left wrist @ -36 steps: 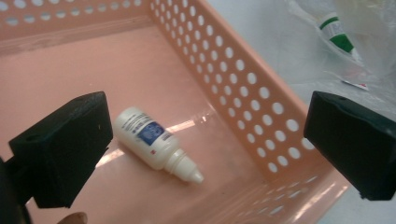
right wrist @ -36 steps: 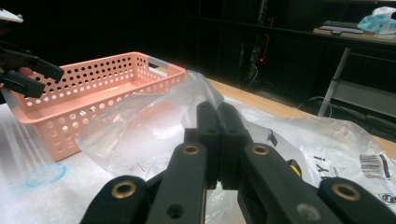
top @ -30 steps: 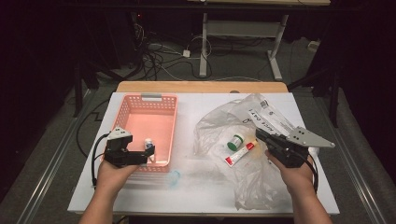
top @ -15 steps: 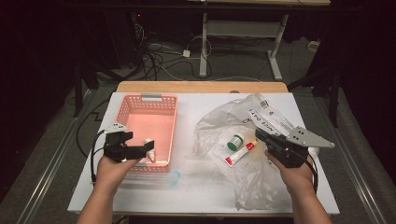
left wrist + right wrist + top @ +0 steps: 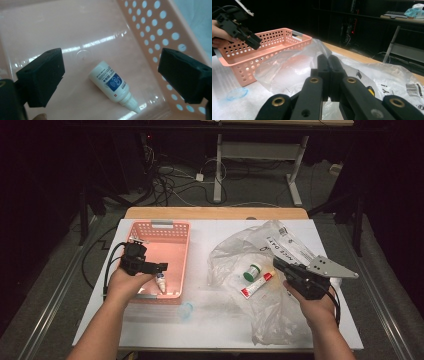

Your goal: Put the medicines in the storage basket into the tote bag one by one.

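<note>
The small white dropper bottle (image 5: 113, 85) lies on its side on the floor of the pink basket (image 5: 172, 227), near the basket's corner closest to the person, its pointed cap turned toward the perforated wall. The left gripper (image 5: 159, 266) hangs above it with its 2 jaws standing wide; they have just been closing a little, and nothing is between the pads, so the bottle rests free. I judge that the bottle is put here on purpose, as sorted goods. The right gripper (image 5: 278, 264) has its jaws pressed together and holds nothing; it rests on the crumpled plastic bag (image 5: 235, 251), probably to keep it flat. Beside its tip wait 2 more things, a green-capped jar (image 5: 252, 272) and a red and white tube (image 5: 256, 285), likely next for the basket.
</note>
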Demonstrator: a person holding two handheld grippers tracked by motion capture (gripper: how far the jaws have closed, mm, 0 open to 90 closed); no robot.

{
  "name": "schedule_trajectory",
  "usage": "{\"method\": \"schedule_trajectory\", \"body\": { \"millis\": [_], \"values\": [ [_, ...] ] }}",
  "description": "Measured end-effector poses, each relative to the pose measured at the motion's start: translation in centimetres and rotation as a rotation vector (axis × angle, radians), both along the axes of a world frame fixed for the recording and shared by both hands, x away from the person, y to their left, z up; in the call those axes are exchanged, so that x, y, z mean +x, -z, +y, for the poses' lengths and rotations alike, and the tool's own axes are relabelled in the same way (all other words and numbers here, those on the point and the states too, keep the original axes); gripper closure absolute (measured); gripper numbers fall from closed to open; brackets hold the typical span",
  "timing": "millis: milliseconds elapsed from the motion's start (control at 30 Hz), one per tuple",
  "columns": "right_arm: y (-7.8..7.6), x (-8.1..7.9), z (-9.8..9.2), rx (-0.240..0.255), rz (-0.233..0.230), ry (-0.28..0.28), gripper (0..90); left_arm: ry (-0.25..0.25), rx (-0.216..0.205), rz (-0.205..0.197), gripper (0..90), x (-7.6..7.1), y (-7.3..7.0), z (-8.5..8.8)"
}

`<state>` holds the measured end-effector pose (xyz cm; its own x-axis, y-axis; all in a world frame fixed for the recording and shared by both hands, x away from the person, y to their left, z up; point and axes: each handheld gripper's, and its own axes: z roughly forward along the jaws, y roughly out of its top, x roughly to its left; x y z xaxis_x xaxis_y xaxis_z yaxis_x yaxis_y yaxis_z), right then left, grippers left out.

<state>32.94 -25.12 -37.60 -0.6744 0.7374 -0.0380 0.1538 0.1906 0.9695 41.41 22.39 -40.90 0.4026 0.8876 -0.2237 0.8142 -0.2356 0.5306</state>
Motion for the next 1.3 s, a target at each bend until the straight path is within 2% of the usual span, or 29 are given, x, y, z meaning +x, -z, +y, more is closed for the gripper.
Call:
{"method": "schedule_trajectory", "body": {
  "millis": [167, 233, 300, 400, 533, 633, 767, 833, 967, 1067, 1133, 1300],
  "values": [
    [0.0, 0.0, 0.1, -0.004, 0.0, -0.006, 90.0, -0.024, 0.019, 0.113, 12.7, 1.1, 0.7, 0.1],
    [0.0, 0.0, 0.1, -0.005, -0.001, -0.006, 90.0, -0.015, 0.012, 0.163, 14.7, 1.4, 1.0, 0.0],
    [0.1, 0.0, 0.1, -0.007, 0.0, -0.006, 90.0, -0.009, 0.03, 0.202, 15.1, 1.6, 1.2, -0.2],
    [0.0, 0.0, 0.1, -0.007, -0.004, -0.008, 90.0, 0.004, 0.065, 0.242, 15.6, 1.8, 1.5, -0.6],
    [0.0, 0.0, 0.2, -0.006, -0.002, -0.007, 90.0, 0.009, 0.078, 0.301, 20.8, 2.2, 2.0, -0.8],
    [0.0, 0.0, 0.2, -0.006, -0.003, -0.006, 90.0, 0.013, 0.088, 0.327, 24.4, 2.4, 2.2, -0.9],
    [0.0, 0.0, 0.2, -0.006, -0.001, -0.005, 90.0, 0.029, 0.129, 0.375, 28.0, 2.7, 2.6, -1.3],
    [0.0, 0.0, 0.2, -0.006, -0.004, -0.006, 90.0, 0.031, 0.146, 0.387, 31.9, 2.9, 2.8, -1.6],
    [0.1, 0.0, 0.2, -0.005, 0.003, -0.004, 90.0, 0.054, 0.211, 0.407, 40.7, 3.1, 3.0, -2.4],
    [0.1, 0.1, 0.3, -0.009, 0.0, -0.002, 90.0, 0.078, 0.267, 0.389, 52.1, 2.9, 3.1, -3.1],
    [0.1, 0.1, 0.3, -0.009, 0.001, -0.003, 90.0, 0.09, 0.281, 0.383, 55.5, 2.9, 3.1, -3.3],
    [0.2, 0.1, 0.3, -0.013, 0.001, -0.009, 90.0, 0.11, 0.29, 0.369, 57.6, 2.7, 3.0, -3.5]
  ]
}}
